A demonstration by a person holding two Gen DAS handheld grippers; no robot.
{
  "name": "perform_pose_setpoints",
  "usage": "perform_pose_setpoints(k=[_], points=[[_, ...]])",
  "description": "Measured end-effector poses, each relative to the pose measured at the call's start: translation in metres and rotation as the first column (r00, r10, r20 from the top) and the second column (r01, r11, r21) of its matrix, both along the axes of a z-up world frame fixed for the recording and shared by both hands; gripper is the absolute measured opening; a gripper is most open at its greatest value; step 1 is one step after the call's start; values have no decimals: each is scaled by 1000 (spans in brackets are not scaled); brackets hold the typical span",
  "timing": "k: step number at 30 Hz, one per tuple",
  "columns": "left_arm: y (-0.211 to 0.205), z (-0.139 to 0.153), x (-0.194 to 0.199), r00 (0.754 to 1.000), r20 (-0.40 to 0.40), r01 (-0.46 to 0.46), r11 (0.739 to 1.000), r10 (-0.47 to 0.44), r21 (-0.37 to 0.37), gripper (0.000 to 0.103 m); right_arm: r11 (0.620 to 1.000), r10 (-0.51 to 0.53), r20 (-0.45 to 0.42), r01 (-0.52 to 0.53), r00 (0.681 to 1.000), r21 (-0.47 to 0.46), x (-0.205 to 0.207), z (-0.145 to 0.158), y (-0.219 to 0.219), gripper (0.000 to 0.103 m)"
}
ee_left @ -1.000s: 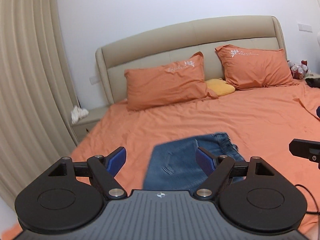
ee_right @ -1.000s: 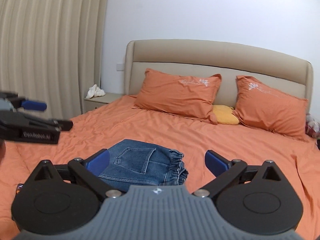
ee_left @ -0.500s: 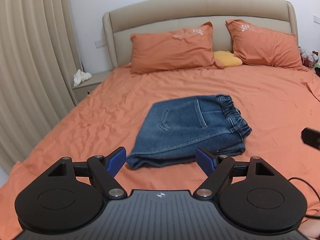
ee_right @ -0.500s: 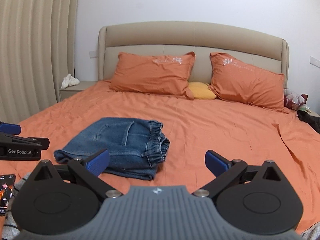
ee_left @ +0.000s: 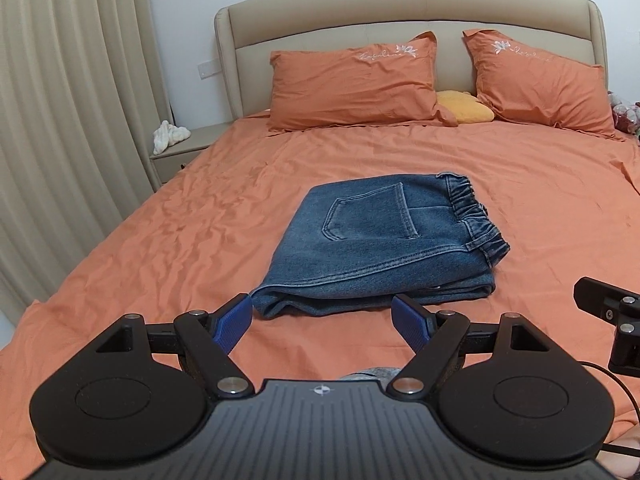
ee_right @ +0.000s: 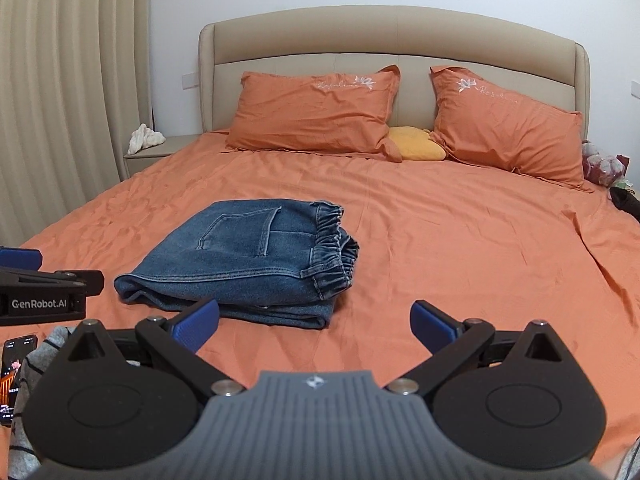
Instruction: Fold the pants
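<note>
1. Nearest to us, our left gripper [ee_left: 322,318] has its blue-padded fingers [ee_left: 232,322] spread wide with nothing between them. It hangs over the near edge of the orange-sheeted bed [ee_left: 540,216], just short of the folded cloth.

2. Our right gripper [ee_right: 314,322] is likewise spread and empty, at about the same distance from the near edge. Both seem drawn clear so that the fold lies free of any pull.

3. At the lower left of the right wrist view, a black phone with a lit screen [ee_right: 16,376] lies beside a grey striped cloth [ee_right: 36,356]. Whether they touch the bed we cannot tell.

4. The folded blue denim pants [ee_left: 376,248] lie flat on the bed, toward its near edge and roughly midway between its sides. A back pocket faces up, the gathered elastic waistband [ee_right: 334,248] is on the right, and several layers show along the near side. We judge the folding done, or nearly so; the lowest layer juts out slightly at the near right corner, which may want squaring.

5. Farther on, bare wrinkled sheet separates the pants from the head of the bed.

6. Two orange embroidered pillows [ee_right: 316,112] lean on the beige padded headboard [ee_right: 392,36], with a small yellow cushion [ee_right: 416,148] tucked between them.

7. Off the far left corner, a beige bedside table [ee_left: 180,152] carries a crumpled white cloth [ee_left: 170,136].
</note>
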State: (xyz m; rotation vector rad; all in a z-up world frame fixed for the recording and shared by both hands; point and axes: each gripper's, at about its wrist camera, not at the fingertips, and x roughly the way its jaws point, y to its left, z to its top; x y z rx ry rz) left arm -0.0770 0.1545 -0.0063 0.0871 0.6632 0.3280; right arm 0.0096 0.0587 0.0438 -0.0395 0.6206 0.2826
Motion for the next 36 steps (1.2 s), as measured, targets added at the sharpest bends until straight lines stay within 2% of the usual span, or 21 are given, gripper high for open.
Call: perform_pose_setpoints(k=[36], points=[[-2, 7, -3, 1000, 20, 7, 1000, -7, 9, 93, 1000, -19, 28, 18, 999, 10, -11, 12, -8, 98]])
